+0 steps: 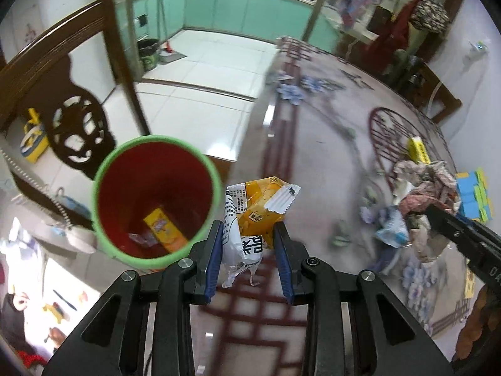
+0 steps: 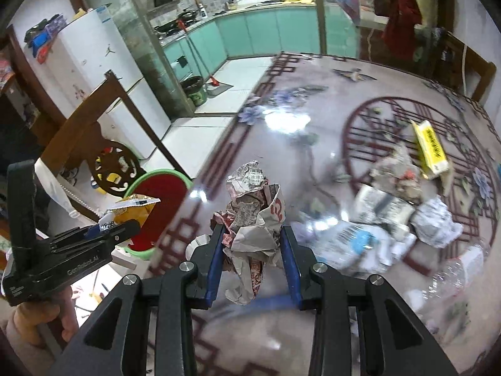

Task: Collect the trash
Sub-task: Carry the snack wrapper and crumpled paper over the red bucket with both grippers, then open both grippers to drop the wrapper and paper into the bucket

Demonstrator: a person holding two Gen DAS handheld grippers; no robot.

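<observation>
The left tongs (image 1: 247, 244) are pinching a wrapper (image 1: 256, 206) beside the bin (image 1: 156, 197) at the desk (image 1: 313, 144) edge, ready for dropping in, while the right tongs (image 2: 252, 250) are gripping crumpled paper (image 2: 253, 216) lifted from the litter pile

We see a yellow-and-white snack wrapper (image 1: 254, 216) crumpled beside the green-rimmed red bin (image 1: 155, 199), which holds a yellow packet (image 1: 163, 229). A crumpled newspaper ball (image 2: 253, 219) sits upright; more paper scraps (image 2: 407, 216) litter the desk (image 2: 313, 109).
</observation>
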